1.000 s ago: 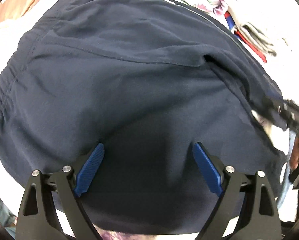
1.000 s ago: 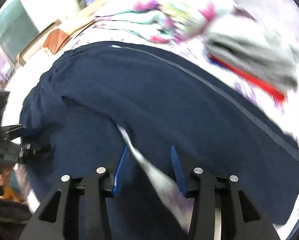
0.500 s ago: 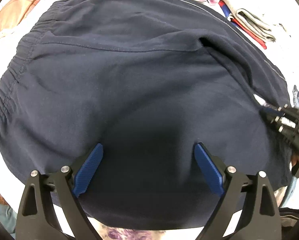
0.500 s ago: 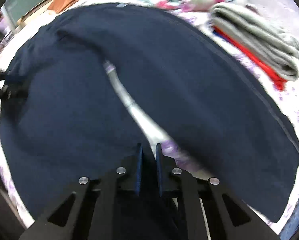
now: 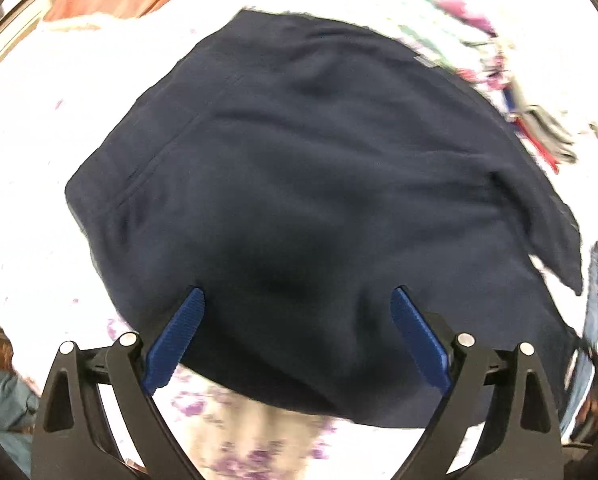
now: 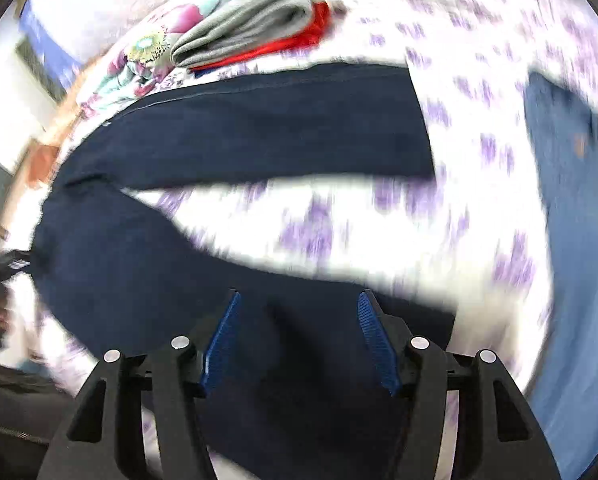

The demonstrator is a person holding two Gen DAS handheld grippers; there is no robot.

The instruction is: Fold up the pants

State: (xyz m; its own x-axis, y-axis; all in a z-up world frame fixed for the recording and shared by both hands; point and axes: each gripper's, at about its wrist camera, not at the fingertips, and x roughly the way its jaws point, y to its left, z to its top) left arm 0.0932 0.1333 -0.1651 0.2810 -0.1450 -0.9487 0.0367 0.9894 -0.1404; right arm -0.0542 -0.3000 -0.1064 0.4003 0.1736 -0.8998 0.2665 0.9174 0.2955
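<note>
— What changed for us?
— Our right gripper [image 6: 299, 338], pinched shut a moment ago, now has its fingers spread, empty.
— And the navy pants [image 5: 319, 200]?
— Flat on the floral bedsheet [image 6: 379, 220], legs parted; left gripper [image 5: 295, 332] wide. Folding barely begun.

One pair of navy pants [image 6: 235, 136], two legs spread apart. One folded stack of clothes [image 6: 255, 20], grey over red. One blue garment [image 6: 579, 240] at right. One floral bedsheet [image 6: 379, 220]. Two grippers.
</note>
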